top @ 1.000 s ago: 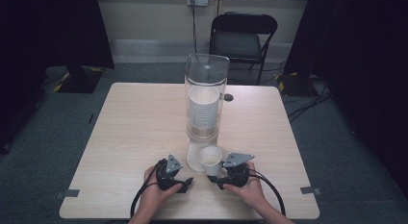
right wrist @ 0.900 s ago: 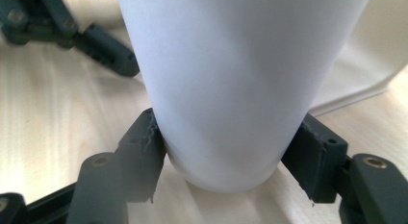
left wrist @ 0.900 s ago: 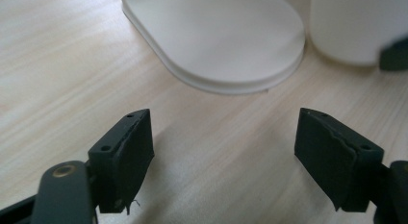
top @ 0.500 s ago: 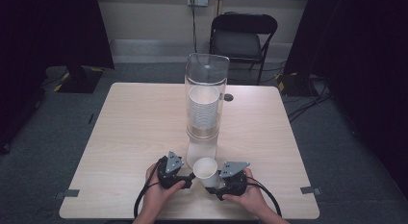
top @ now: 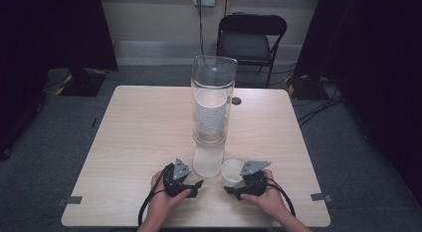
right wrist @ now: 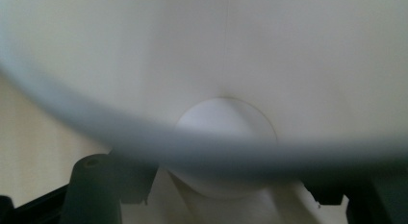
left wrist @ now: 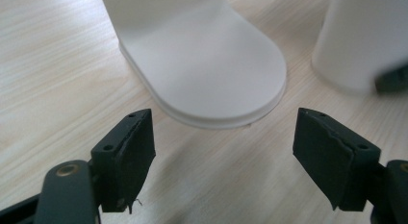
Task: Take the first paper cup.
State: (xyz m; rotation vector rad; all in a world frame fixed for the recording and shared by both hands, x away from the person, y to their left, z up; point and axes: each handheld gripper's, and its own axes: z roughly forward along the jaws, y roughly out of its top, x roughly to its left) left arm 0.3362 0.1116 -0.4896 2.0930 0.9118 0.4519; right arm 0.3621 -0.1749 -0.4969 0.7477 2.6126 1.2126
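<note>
I have one white paper cup (top: 232, 171) in my right claw (top: 230, 188), upright on the tabletop (top: 139, 142) near the near edge, just right of the white foot (top: 207, 162) of the cup dispenser (top: 213, 100). In the right gripper view the cup's rim and inside sit close against the camera, with my jaws low at either side of its wall. They have just been opening with the cup between them, and whether the pads press on the wall I cannot tell from here; I judge I am setting the cup down, since it stands on its base with its mouth up.

The dispenser stands at the middle of the tabletop, its clear tube holding the rest of the stack of cups (top: 211, 112) above the foot, so a cup drawn from the bottom comes out toward the near edge, where my hands are.

My left claw (left wrist: 223, 156) is wide and empty, low over the tabletop, aimed at the rounded front of the foot (left wrist: 211, 65). I keep it there to be ready to steady the dispenser, which looks tall and easy to tip.
</note>
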